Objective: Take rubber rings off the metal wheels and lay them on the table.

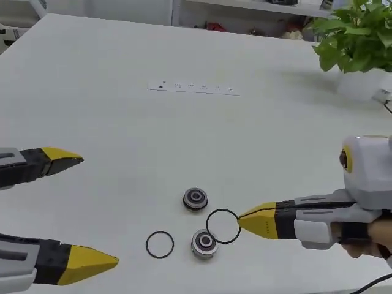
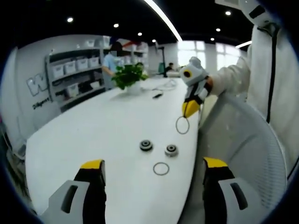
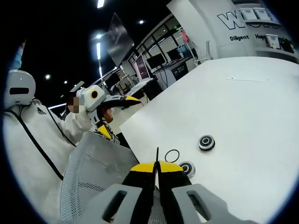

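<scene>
While right claw pinches rubber ring aloft — left claw level, spread wide.

The table lay open across its middle, with a white strip far back and a potted plant at the far right corner. Near the front edge, two metal wheels and a loose rubber ring crowded the gap between the wide-open left gripper and the right gripper, which was clamped on a second ring.
</scene>
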